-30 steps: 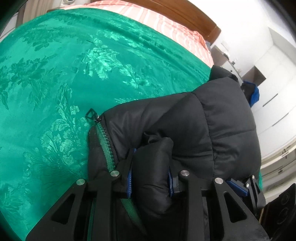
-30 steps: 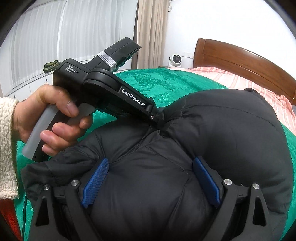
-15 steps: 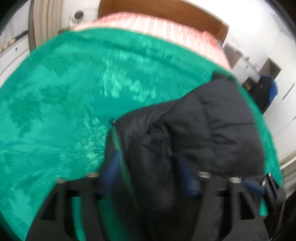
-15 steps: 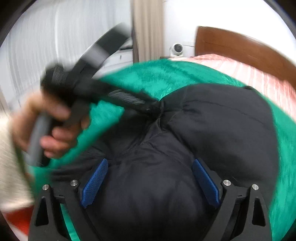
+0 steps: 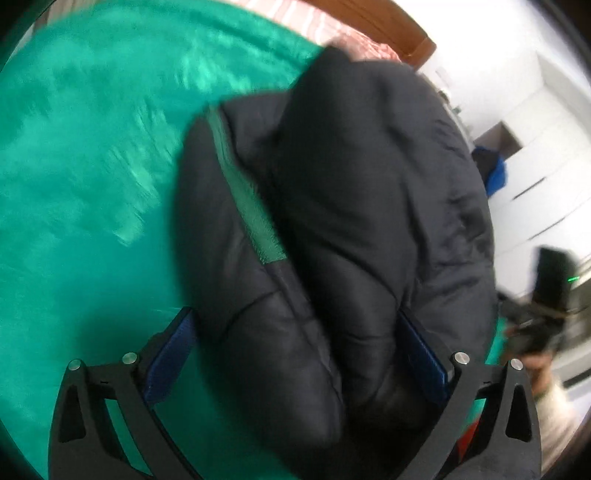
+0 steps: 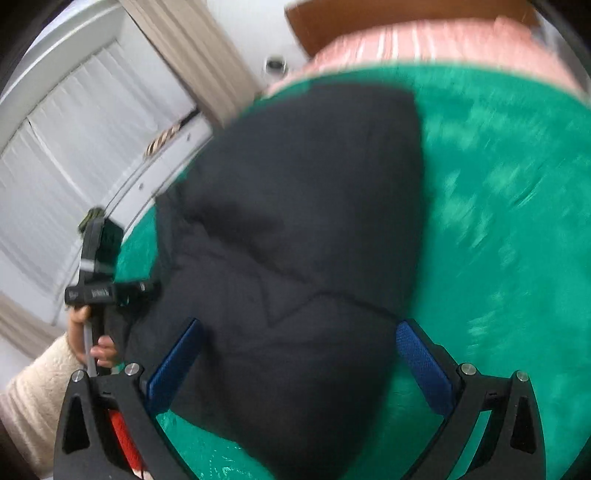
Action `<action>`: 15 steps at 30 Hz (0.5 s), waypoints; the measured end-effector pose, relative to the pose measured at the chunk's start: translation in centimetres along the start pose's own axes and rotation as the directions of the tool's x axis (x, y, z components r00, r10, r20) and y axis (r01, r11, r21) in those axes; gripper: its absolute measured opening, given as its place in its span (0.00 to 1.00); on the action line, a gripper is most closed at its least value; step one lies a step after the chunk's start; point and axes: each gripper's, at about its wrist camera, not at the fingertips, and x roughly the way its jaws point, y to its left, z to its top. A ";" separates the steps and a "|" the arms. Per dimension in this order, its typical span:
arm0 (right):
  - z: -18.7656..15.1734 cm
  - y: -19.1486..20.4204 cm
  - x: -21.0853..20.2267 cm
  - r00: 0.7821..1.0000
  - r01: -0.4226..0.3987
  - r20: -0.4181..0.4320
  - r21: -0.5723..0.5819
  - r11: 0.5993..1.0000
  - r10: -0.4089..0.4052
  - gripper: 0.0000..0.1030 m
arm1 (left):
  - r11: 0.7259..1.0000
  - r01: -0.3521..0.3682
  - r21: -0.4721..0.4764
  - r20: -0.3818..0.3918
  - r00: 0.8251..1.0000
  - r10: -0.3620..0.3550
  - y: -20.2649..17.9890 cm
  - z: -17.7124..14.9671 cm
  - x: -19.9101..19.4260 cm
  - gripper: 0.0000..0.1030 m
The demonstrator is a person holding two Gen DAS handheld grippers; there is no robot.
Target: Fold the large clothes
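Left gripper (image 5: 295, 354) wide open (blurred), apparently straddling black jacket (image 5: 332, 206).

Matt black quilted jacket (image 5: 332, 221) (puffy cloth) on a shiny green brocade bedspread (image 5: 92, 166); glossy wooden headboard (image 6: 388, 18).

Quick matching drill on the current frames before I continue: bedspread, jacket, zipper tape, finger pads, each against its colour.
Things:
1. bedspread
2. puffer jacket
3. zipper tape
4. finger pads

Colours:
a. blue
b. dark green strip
c. black
d. bright green with leaf pattern

Pairs: 1-d, 2-c, 3-b, 4-a
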 end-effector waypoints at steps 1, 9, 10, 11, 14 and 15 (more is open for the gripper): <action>0.3 -0.6 0.8 1.000 -0.009 0.005 0.003 1.000 0.009 1.00 | 0.999 0.028 -0.019 -0.016 0.999 -0.029 0.3 0.3 0.6 1.00; 4.3 -2.8 5.0 0.998 -0.047 -0.046 -0.030 0.998 0.045 0.91 | 0.999 0.003 -0.046 -0.079 0.997 -0.007 0.1 2.8 4.8 1.00; 4.1 -1.2 4.3 1.000 -0.003 -0.019 -0.113 0.994 0.000 0.84 | 1.000 -0.008 -0.024 -0.043 0.999 0.007 -0.6 2.3 4.5 0.93; 3.6 0.5 3.4 0.999 0.042 0.022 -0.202 0.978 -0.039 0.81 | 1.000 0.024 -0.019 -0.004 1.000 -0.024 -1.0 1.4 4.0 0.82; 1.7 4.0 -0.2 0.986 0.100 0.162 -0.345 0.933 -0.046 0.69 | 0.992 0.127 -0.029 0.110 0.986 -0.123 -2.0 -1.1 1.0 0.71; 0.9 5.6 -2.0 0.974 0.121 0.225 -0.389 0.913 -0.033 0.67 | 0.991 0.131 -0.012 0.128 0.983 -0.128 -2.5 -1.3 0.2 0.69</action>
